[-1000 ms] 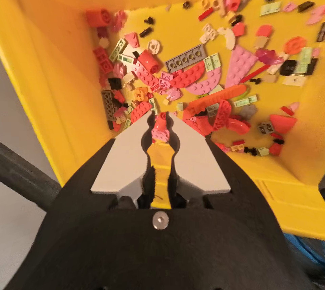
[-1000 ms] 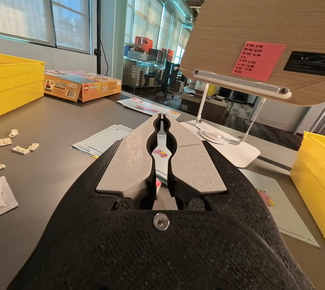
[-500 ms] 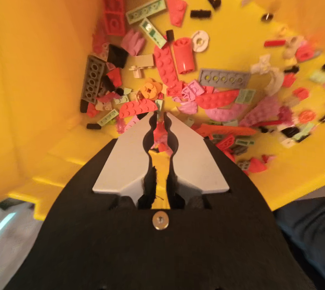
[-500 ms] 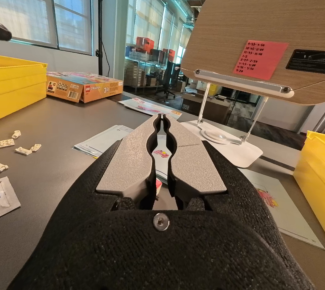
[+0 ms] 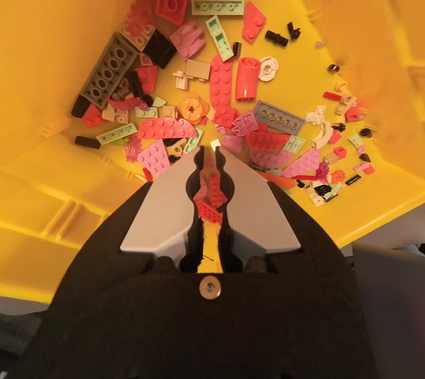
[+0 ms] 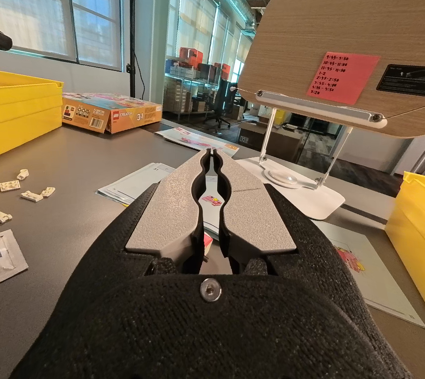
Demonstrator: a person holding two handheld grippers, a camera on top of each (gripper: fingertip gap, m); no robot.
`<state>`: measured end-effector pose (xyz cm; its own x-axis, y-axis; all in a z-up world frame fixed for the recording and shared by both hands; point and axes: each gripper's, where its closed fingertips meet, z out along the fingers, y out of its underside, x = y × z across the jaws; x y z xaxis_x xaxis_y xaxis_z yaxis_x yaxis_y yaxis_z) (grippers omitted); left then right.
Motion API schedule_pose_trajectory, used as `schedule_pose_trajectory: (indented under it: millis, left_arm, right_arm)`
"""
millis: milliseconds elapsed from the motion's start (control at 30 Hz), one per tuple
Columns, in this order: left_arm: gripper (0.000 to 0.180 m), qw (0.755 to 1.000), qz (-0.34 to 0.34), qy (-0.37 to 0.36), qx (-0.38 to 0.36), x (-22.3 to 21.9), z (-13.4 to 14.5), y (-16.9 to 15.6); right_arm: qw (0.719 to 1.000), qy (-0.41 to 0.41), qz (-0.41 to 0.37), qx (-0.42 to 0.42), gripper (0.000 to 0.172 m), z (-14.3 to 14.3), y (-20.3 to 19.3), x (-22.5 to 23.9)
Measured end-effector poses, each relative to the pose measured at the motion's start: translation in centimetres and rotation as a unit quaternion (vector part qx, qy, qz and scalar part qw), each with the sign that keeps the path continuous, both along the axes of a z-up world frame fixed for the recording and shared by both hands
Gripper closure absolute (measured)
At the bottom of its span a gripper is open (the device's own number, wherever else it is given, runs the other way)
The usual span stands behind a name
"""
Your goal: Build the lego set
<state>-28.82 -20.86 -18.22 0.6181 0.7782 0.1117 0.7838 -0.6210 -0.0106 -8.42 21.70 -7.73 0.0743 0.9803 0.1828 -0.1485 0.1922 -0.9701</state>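
Since a moment ago our left gripper (image 5: pixel 209 149) has swung over the yellow bin (image 5: pixel 46 68), bringing the long grey plate (image 5: pixel 108 73) at the bin's left wall closer. Its fingers stand slightly apart, gripping nothing, above loose bricks; a small pale tile (image 5: pixel 214 144) lies just beyond the tips. Our right gripper (image 6: pixel 211 151) hasn't budged, clenched on air above the booklet (image 6: pixel 138 181) beside the white stand (image 6: pixel 299 193).
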Motion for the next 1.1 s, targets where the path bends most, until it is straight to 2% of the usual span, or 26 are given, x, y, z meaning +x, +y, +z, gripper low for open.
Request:
schedule_pose_trajectory:
  millis: [433,733,1100]
  left_arm:
    - [0.167,1.000,0.013,-0.010,0.006,-0.01,-0.63,0.24]
    - [0.172,1.000,0.007,-0.009,-0.007,0.23,-0.80,-0.11]
    - [0.174,1.000,-0.023,0.005,-0.016,0.42,-0.59,-0.38]
  right_arm:
    - [1.000,-0.001,0.002,0.000,0.171,-0.03,-0.07,-0.06]
    - [1.000,-0.001,0.003,0.001,0.171,-0.03,-0.13,-0.09]
    - [1.000,-0.001,0.004,-0.001,0.172,-0.03,-0.14,-0.11]
